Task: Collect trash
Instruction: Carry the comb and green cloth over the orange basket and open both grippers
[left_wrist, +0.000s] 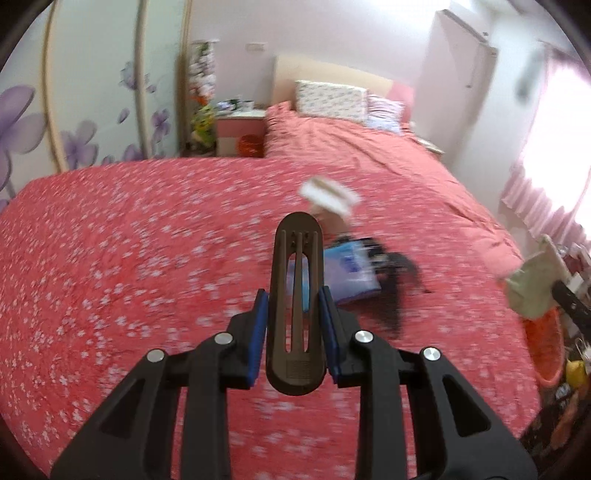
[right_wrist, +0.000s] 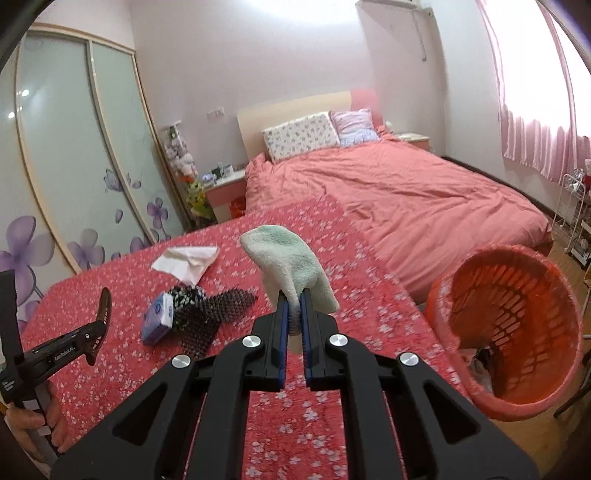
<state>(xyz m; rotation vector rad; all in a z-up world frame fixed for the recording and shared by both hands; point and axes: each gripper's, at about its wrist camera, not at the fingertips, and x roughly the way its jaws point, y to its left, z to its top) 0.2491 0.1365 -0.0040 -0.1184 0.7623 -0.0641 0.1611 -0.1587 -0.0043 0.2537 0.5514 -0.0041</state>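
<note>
Bedroom with a red floral bed (right_wrist: 110, 354) and orange basket (right_wrist: 517, 332) holding some trash: right jaws pinch a green sock (right_wrist: 288, 266), left jaws clamp a brown clip (left_wrist: 295, 314), while tissue (right_wrist: 188, 260), packet (right_wrist: 159, 321) and black mesh (right_wrist: 218, 310) remain.

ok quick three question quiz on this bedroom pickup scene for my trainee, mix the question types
1. True or false: the right claw is shut on the pale green sock.
2. Multiple choice: what does the left claw grip? A) a tissue B) a dark brown slotted clip C) a blue packet
3. Short answer: where does the orange basket sit relative to the floral bedspread in the right wrist view?

Key
1. True.
2. B. The white tissue and the blue packet lie on the bedspread.
3. Off its right edge, beside the bed.
</note>
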